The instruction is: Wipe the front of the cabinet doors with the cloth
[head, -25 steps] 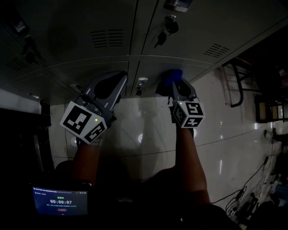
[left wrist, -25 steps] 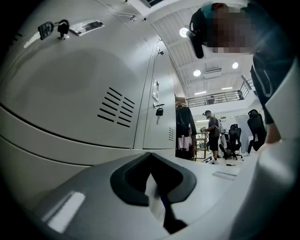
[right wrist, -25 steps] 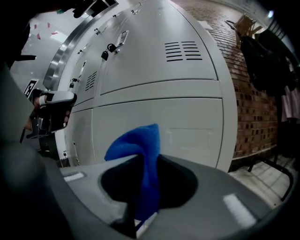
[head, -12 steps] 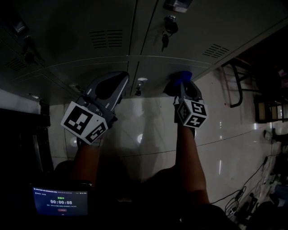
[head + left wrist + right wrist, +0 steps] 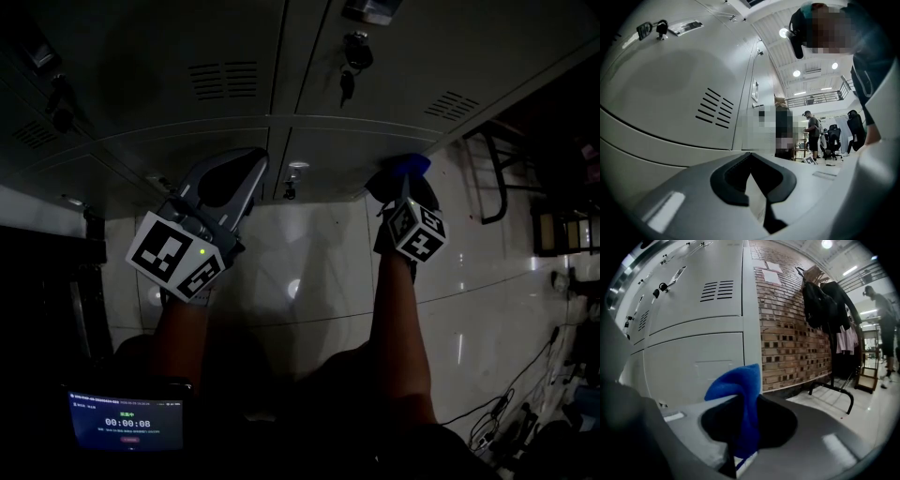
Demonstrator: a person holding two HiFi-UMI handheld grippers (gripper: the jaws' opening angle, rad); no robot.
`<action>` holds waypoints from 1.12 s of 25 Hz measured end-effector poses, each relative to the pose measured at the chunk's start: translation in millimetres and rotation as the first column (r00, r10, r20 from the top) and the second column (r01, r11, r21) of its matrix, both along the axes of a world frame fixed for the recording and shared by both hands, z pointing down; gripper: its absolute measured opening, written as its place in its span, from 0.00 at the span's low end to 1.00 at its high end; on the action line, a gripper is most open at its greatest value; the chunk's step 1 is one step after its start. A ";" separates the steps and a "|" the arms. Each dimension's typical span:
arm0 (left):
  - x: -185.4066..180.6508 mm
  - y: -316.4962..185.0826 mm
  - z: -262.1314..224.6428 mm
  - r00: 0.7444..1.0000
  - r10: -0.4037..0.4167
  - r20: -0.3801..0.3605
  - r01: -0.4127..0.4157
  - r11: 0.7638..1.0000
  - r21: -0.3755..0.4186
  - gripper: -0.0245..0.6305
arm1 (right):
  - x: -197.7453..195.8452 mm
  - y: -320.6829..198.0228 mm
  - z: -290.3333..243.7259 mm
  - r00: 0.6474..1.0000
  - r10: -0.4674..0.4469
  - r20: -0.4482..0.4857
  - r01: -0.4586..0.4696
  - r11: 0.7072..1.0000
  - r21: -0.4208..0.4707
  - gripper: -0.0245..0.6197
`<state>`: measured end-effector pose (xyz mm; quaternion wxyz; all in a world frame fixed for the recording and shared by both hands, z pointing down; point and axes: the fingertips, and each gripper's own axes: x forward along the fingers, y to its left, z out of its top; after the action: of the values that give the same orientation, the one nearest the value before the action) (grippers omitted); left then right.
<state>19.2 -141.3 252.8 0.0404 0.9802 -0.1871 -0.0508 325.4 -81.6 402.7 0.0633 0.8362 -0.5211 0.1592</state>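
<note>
Grey metal cabinet doors [image 5: 187, 141] fill the top of the head view, with vents and keys in their locks. My right gripper [image 5: 401, 183] is shut on a blue cloth [image 5: 410, 166] and sits low at the right end of the cabinets, near the bottom door [image 5: 693, 371]. In the right gripper view the blue cloth [image 5: 743, 404] sticks up from between the closed jaws. My left gripper [image 5: 225, 187] is shut with nothing in it, held close to the lower doors [image 5: 670, 93].
A brick wall [image 5: 792, 333] adjoins the cabinets on the right, with a coat rack [image 5: 829, 310] of dark clothes beside it. The glossy tiled floor [image 5: 300, 272] lies below. People and office chairs [image 5: 834, 138] stand farther off. A timer screen [image 5: 127, 420] is at the lower left.
My right gripper has slid to the right along the bottom doors with the blue cloth. The left gripper has stayed where it was.
</note>
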 end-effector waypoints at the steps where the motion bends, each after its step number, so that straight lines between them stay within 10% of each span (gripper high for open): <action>1: -0.3 0.1 -1.1 1.000 0.000 -0.002 0.000 1.000 0.002 0.04 | -0.9 0.2 -0.2 1.000 -0.001 0.004 0.001 1.000 0.002 0.16; 10: 0.1 -1.6 -2.4 1.000 -0.005 -0.006 0.005 1.000 0.003 0.04 | -68.4 -14.3 -16.0 0.968 -0.245 -0.048 0.243 0.969 -0.048 0.15; 24: -2.9 -4.4 -1.5 1.000 -0.017 0.001 0.017 1.000 0.005 0.05 | -254.9 -57.5 10.2 0.691 -0.718 0.084 0.721 0.692 -0.015 0.16; 28: -0.1 -3.6 -1.0 1.000 -0.011 -0.002 0.011 1.000 0.003 0.05 | -263.8 -65.2 35.9 0.683 -0.727 0.074 0.731 0.679 -0.076 0.16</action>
<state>19.0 -144.9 251.8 0.0386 0.9791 -0.1925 -0.0523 61.6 -146.8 438.6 0.1531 0.5525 -0.8031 0.1622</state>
